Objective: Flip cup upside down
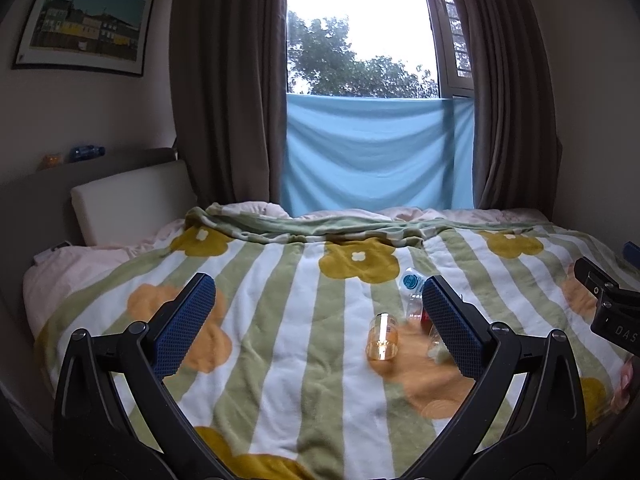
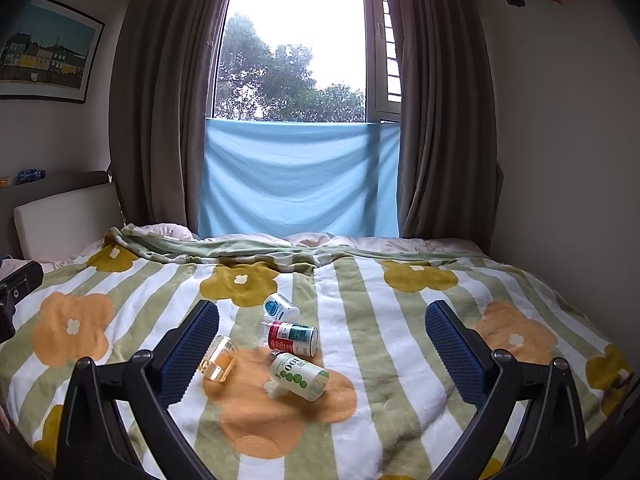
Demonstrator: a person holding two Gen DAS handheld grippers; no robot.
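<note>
Nothing of the flip looks done yet, as far as you can judge from here. The clear amber cup (image 2: 219, 360) lies tipped on the flowered blanket (image 2: 400, 340) of the bed, near you and a little left of the scene's middle, with no finger on it. Your left hand-held gripper (image 1: 318, 322) has its jaws spread wide and holds nothing; in its view the cup (image 1: 383, 337) sits in the gap between the fingers, nearer the right one, but farther off on the blanket, not touched. Your right hand-held gripper (image 2: 322, 338) is likewise wide open and empty, and the cup lies just beside its left finger (image 2: 188, 354), apart from it as far as the view allows. All of the work is left: reach, close on the cup, turn it mouth-down, set it on the blanket.

Three containers lie close to the right of the cup: a white bottle with green dots (image 2: 298, 376), a red and green can (image 2: 292, 336) beyond it, and a small white jar with a blue cap (image 2: 280, 307) farthest.

Some things you cannot settle. The cup's glass is see-through, so which end is its mouth is hard to read. In the left wrist view the right finger (image 1: 452, 328) covers most of the can and bottle. Labels are too blurred to read.
</note>
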